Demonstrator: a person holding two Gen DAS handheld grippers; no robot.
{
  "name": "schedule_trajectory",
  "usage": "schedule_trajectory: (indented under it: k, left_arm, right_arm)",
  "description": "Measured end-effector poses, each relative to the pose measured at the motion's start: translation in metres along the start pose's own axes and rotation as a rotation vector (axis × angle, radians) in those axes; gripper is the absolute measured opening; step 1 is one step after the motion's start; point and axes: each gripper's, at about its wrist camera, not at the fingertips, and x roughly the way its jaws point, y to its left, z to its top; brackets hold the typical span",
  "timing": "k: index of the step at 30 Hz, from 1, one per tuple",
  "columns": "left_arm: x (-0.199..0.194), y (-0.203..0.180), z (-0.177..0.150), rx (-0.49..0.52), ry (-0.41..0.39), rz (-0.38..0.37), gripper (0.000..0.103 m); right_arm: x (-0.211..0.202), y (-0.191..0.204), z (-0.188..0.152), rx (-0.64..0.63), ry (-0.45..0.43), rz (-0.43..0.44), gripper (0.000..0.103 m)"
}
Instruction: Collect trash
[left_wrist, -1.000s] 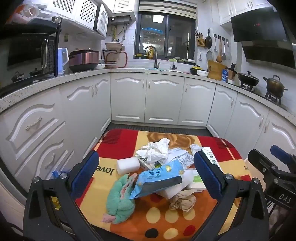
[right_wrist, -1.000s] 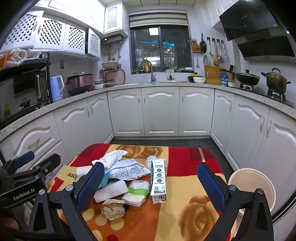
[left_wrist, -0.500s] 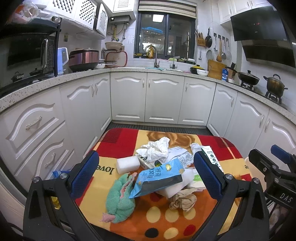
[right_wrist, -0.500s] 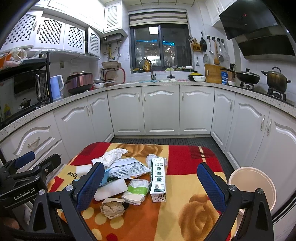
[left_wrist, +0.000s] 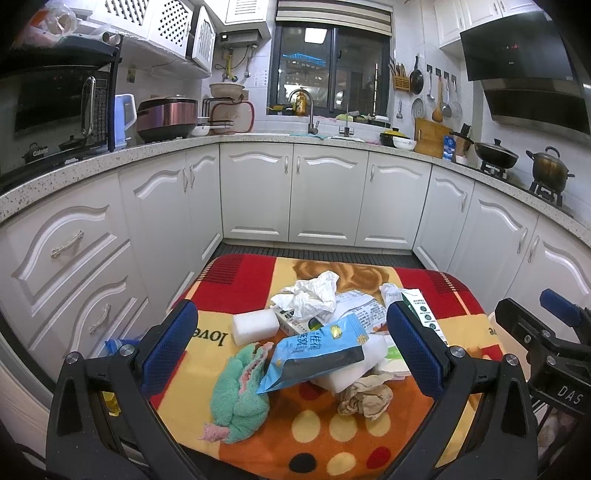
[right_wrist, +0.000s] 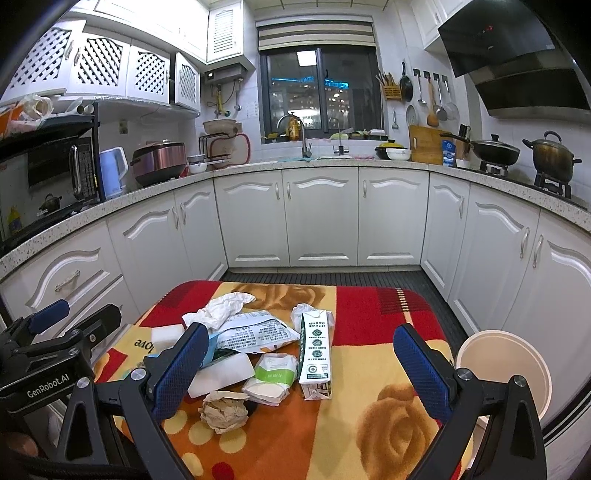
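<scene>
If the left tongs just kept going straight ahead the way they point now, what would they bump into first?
Probably the blue snack bag, which lies on top of the heap, centred between the open left tongs. The green cloth sits nearer but lower and to the left, so depth leaves some doubt.

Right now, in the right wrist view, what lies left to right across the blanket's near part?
Crumpled brown paper → green-and-white packet → milk carton → white bin, off the blanket's right edge.

White cabinets (right_wrist: 320, 218) line a kitchen beneath a dark window (right_wrist: 320, 99).
</scene>
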Motion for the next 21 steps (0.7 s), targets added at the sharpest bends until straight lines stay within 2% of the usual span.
schedule_trajectory:
  k: [17,21]
  left_arm:
    - [0.0032,0.0020,-0.0073,-0.006,0.011,-0.003,0.102]
    - [0.0039,0.0023,-0.0077,-0.008,0.017,-0.001,0.102]
  right_arm:
    - [0.0013,0.0016,0.0020,-0.061,0.014,-0.031,0.100]
    - [0.0024,0.0009,0.0020,-0.034,0.019,-0.019,0.100]
